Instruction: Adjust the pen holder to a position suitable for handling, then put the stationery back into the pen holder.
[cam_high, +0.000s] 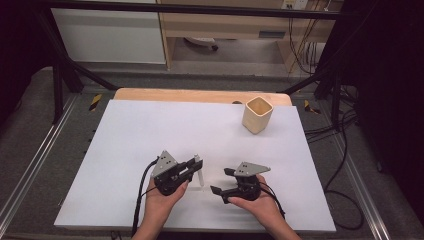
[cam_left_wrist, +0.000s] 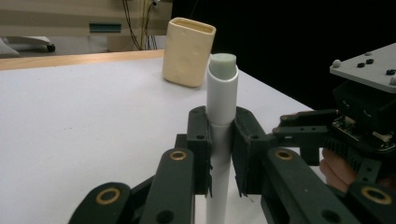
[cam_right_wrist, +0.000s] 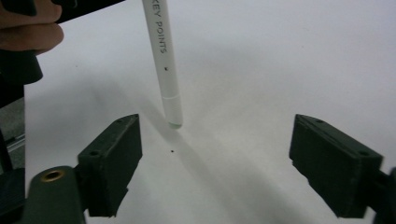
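1. The left hand-held gripper (cam_high: 192, 167) is clamped on a slim white marker (cam_left_wrist: 221, 116) — a smooth plastic cylinder standing upright, pale green cap end on top.
2. In the right gripper view the marker's lower tip (cam_right_wrist: 174, 122) touches the matte white counter (cam_high: 150, 135), with grey lettering "KEY POINTS" running down the barrel.
3. The right hand-held gripper (cam_high: 222, 181) sits just beside it, its blocky black jaws spread wide apart with nothing between them.
4. Near the far right edge of the counter stands a cream cup (cam_high: 257, 114) — squarish with rounded corners and an open top, well apart from both hands.
5. Each gripper carries a grey three-cornered metal plate on top.
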